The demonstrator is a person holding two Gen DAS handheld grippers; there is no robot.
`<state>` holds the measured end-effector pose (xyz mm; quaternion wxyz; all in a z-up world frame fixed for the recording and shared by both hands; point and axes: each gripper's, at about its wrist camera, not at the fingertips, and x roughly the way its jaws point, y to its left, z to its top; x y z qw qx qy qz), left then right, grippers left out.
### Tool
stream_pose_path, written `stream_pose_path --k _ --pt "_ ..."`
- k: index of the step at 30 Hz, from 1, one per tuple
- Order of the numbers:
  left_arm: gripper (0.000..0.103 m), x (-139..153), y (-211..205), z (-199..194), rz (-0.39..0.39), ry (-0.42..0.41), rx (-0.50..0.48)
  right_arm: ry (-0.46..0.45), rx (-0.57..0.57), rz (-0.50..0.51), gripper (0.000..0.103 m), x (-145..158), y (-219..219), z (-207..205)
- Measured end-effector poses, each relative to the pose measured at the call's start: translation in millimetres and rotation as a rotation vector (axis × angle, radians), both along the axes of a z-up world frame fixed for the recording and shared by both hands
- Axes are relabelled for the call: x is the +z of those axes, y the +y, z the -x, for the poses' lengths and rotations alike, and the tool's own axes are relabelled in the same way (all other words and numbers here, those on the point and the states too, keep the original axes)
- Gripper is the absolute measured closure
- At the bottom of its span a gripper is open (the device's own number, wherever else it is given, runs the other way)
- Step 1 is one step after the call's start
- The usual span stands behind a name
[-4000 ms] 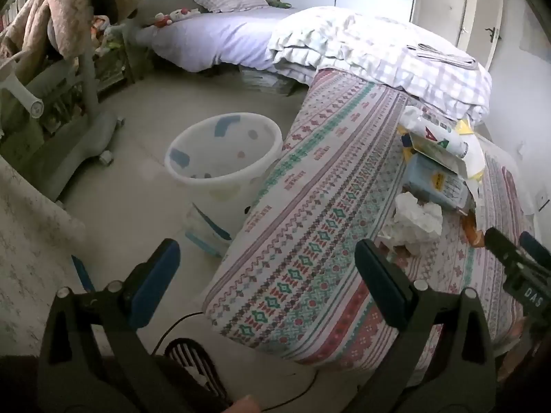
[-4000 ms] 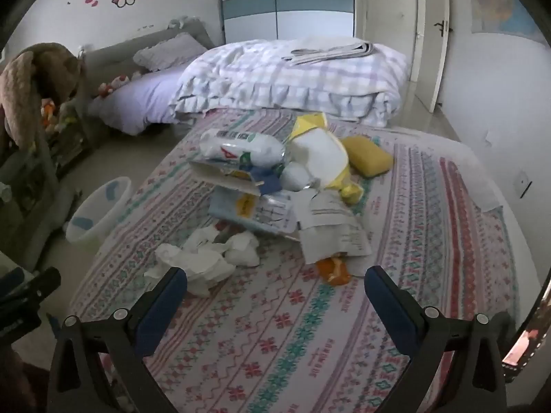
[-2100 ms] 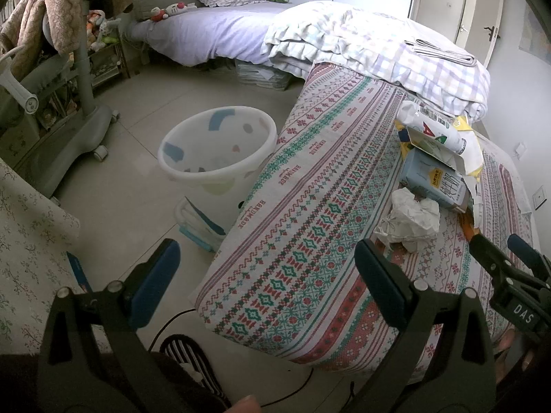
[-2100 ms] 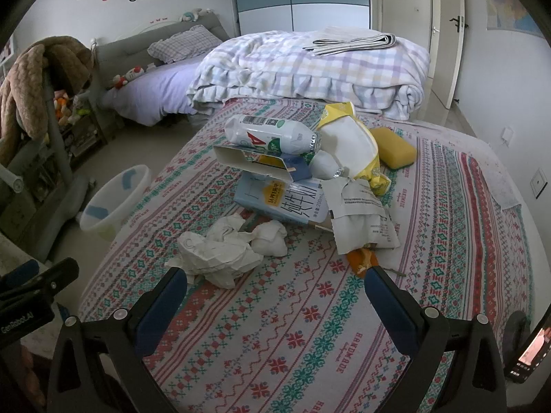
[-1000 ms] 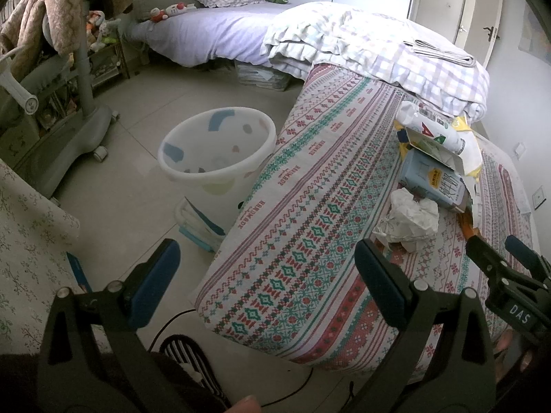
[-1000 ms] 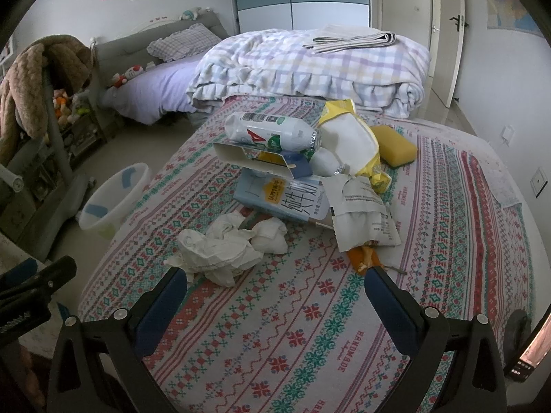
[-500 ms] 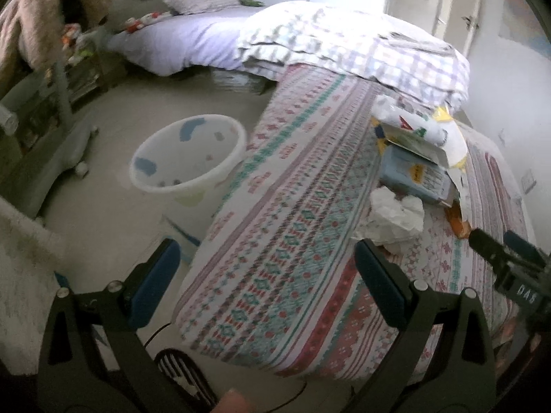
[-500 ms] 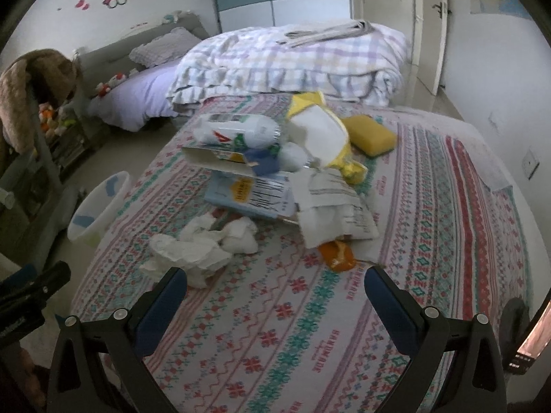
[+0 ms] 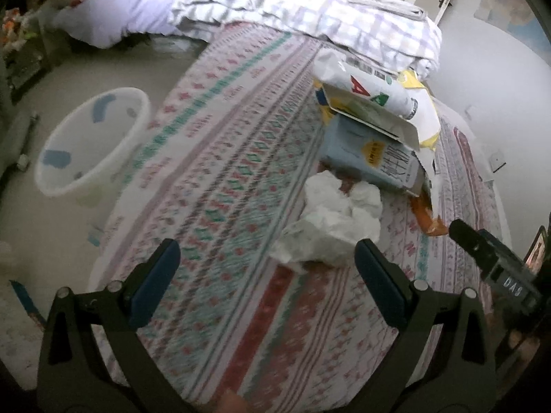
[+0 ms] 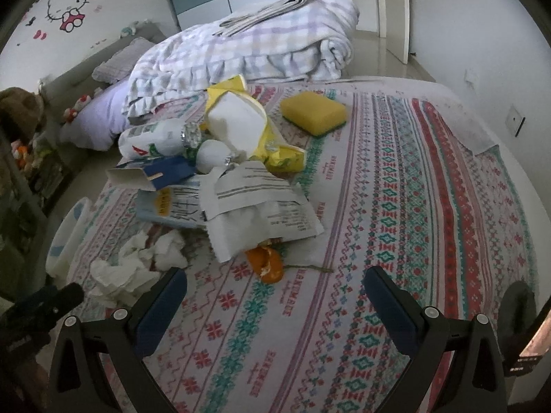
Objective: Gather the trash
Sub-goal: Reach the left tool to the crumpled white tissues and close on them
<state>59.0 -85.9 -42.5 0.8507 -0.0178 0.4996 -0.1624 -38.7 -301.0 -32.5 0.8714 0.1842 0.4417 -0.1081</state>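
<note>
White plastic on the far left: we see the trash bin (image 9: pixel 93 141) standing on the floor beside the bed, its mouth open, blue patches on its wall. Moving right, the patterned bedspread (image 9: pixel 220 158) runs across under our left gripper (image 9: pixel 267 268), whose blue-padded fingers are spread wide with nothing between them. Just ahead of its right finger lies the crumpled tissue (image 9: pixel 335 220), resting on the spread, not touched. The left wrist view is blurred, so we cannot read finer detail there.

Over to the right wrist view now. We pick up the tissue again low on the left, and beside it the pile: a flattened blue carton (image 10: pixel 165 172), a white bottle with red and green print (image 10: pixel 155 139) lying on its side, a pale blue packet (image 10: pixel 175 211) beneath them. A printed paper wrapper (image 10: pixel 265 206) drapes over the heap, a yellow bag (image 10: pixel 248 127) sits behind it, and orange peel (image 10: pixel 267 265) pokes out at the near edge. Further right, apart from the pile, a yellow sponge (image 10: pixel 313 112) lies flat. Our right gripper (image 10: pixel 275 296) hangs above the spread just short of the peel, fingers wide apart, holding nothing. Behind everything sits a folded checked quilt (image 10: pixel 268 44).
</note>
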Motion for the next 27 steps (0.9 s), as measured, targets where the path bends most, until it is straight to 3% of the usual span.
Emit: stream_pose_path --k 4,8,13,16,18,23,24,27 --pt "0.002 -7.3 -13.6 -7.4 -0.005 0.012 -0.036 0.009 0.004 0.0 0.0 -6.9 -1.8 -10.3" --pt "0.003 -14.9 -20.4 -14.4 0.068 0.057 -0.084 0.012 0.013 0.026 0.0 -12.3 -1.3 -22.1" --pt "0.022 -19.4 -30.2 -21.2 0.109 0.078 -0.119 -0.006 0.034 0.04 0.001 -16.8 0.5 -37.1" --pt "0.037 -21.4 -32.6 -23.3 0.133 0.092 -0.132 -0.033 0.044 0.067 0.007 -15.8 1.9 -42.9" --pt "0.049 -21.8 -35.0 -24.3 0.147 0.102 -0.144 -0.045 0.057 0.076 0.02 -15.4 3.0 -44.9" --pt "0.057 -15.2 -35.6 -21.3 0.143 0.08 -0.156 -0.059 0.073 0.079 0.053 -14.0 3.3 -43.5" --pt "0.058 -12.9 -33.8 -20.1 0.147 0.077 -0.156 -0.055 0.071 0.083 0.069 -13.2 3.1 -42.6" --pt "0.059 -4.9 -27.3 -16.5 0.166 0.063 -0.157 -0.067 0.053 0.087 0.073 -8.0 0.8 -35.9"
